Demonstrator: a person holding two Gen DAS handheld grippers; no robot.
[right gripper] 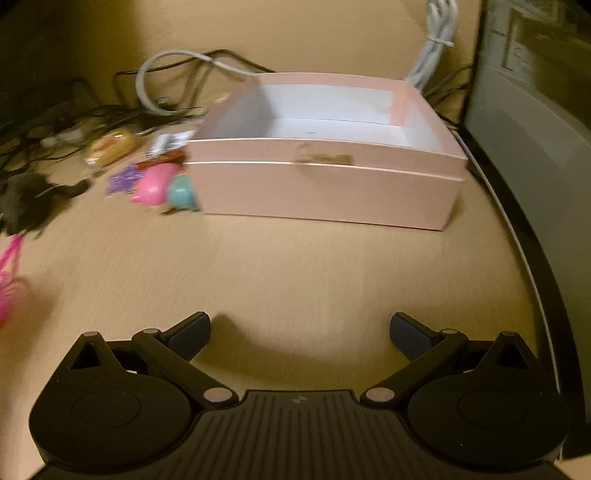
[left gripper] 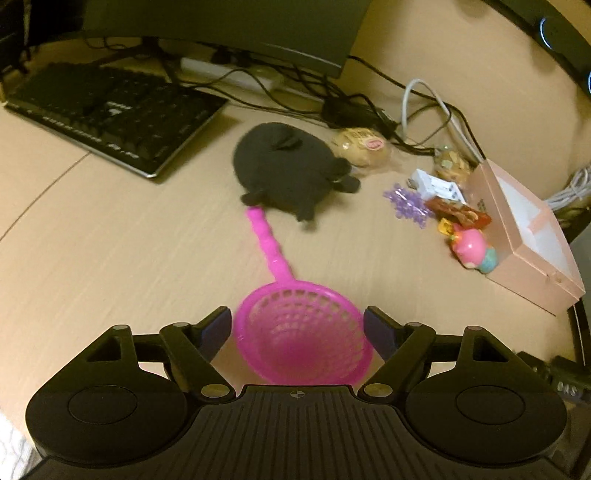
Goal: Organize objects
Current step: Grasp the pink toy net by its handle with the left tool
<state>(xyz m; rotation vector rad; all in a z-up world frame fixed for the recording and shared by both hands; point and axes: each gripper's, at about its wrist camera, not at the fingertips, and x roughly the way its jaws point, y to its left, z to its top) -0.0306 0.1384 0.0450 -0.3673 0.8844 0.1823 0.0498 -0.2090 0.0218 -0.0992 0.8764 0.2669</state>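
A pink plastic strainer sits with its mesh bowl between the fingers of my left gripper, both pads against the bowl's rim. Its long handle reaches away toward a black plush toy. At the right stands an open pink box, white inside with nothing visible in it, which the right wrist view shows straight ahead. My right gripper hovers open over bare table in front of that box, holding nothing. A sliver of the strainer shows at that view's left edge.
Beside the box lie a pink and teal toy, a red packet, purple beads, a white adapter and a wrapped bun. A black keyboard, a monitor and tangled cables fill the back.
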